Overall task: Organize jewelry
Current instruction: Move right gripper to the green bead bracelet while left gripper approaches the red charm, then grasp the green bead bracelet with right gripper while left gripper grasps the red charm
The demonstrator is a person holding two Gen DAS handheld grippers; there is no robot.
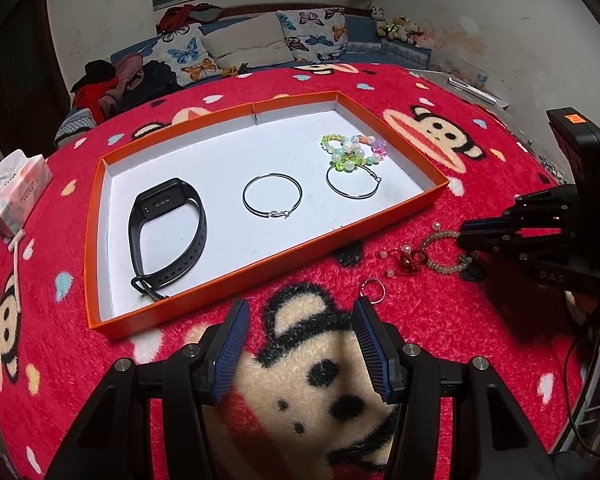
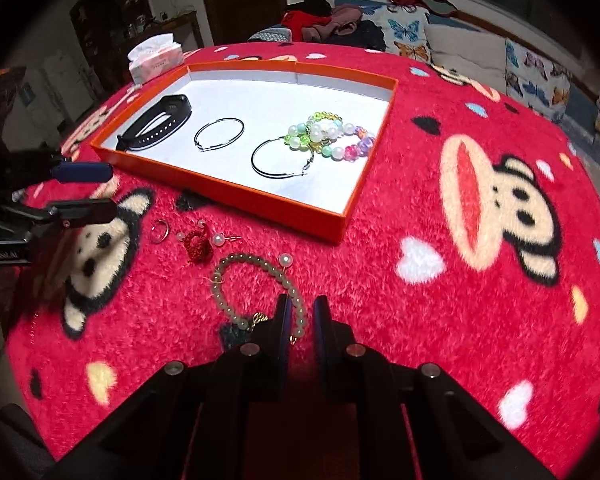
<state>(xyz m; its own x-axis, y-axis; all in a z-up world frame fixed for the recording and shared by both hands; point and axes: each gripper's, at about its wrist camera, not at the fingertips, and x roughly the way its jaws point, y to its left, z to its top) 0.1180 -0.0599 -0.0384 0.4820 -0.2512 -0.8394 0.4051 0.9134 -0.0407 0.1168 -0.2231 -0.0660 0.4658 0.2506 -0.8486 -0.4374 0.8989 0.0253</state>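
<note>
An orange tray holds a black watch band, two hoop earrings and colourful bead bracelets. On the red blanket in front of it lie a small silver ring, a red knot charm, pearl studs and a pale bead bracelet. My left gripper is open, with the ring just past its right fingertip. My right gripper is shut on the pale bracelet's near side.
A tissue pack sits at the blanket's far left edge beyond the tray. Behind the table are a sofa with butterfly cushions and piled clothes. Bare blanket stretches right of the tray.
</note>
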